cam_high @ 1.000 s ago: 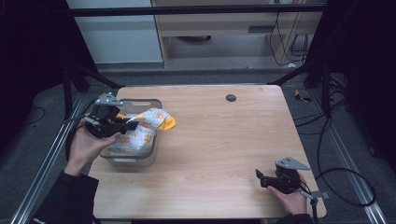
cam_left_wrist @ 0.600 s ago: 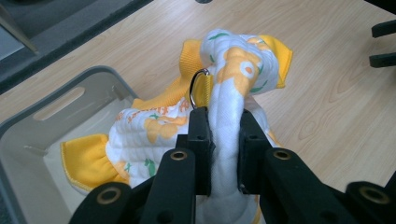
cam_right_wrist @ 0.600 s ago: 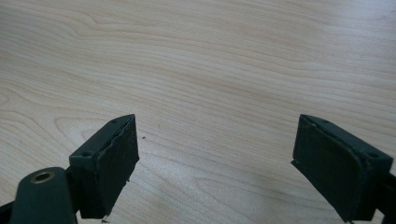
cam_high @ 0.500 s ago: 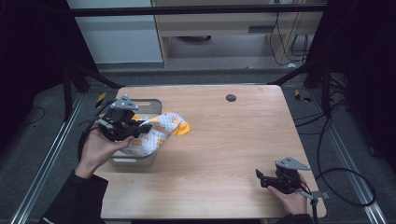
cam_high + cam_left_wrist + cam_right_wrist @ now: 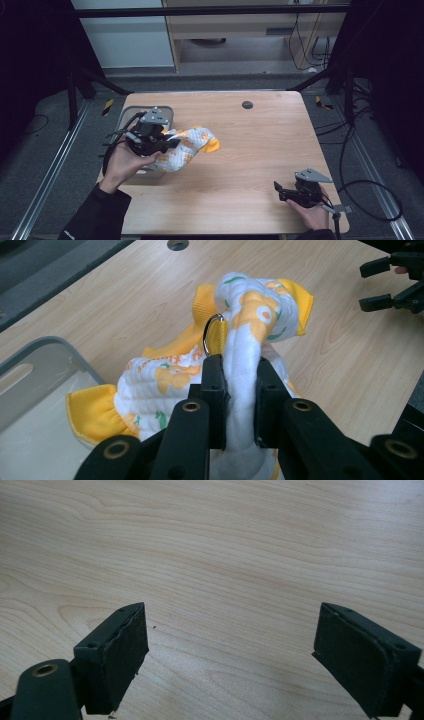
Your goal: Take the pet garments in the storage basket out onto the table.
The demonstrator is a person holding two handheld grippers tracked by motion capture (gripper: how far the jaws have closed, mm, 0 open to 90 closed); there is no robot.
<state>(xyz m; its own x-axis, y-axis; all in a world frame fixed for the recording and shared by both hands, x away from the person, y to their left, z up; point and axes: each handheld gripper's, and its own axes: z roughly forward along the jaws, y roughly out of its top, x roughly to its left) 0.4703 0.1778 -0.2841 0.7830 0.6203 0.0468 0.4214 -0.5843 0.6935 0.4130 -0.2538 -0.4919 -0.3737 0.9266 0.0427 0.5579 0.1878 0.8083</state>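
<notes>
A white cloth with an orange print and yellow trim (image 5: 187,147) hangs over the wooden table (image 5: 250,150), just right of a grey bin (image 5: 127,120). My left gripper (image 5: 167,145) is shut on a fold of the cloth (image 5: 240,385), and a small metal ring (image 5: 212,335) on a yellow tab shows just past the jaws. Part of the cloth still trails toward the bin (image 5: 30,390). My right gripper (image 5: 280,191) rests low at the table's near right corner, open (image 5: 230,655) over bare wood with nothing between its pads.
A small dark round hole (image 5: 247,104) sits near the table's far edge. Metal frame rails run along both sides of the table, and cables lie on the floor at right. My right gripper (image 5: 395,282) also shows at the far right of the left gripper view.
My left gripper has carried the cloth to the right, out from above the bin and over the table. The right gripper has stayed where it was.
</notes>
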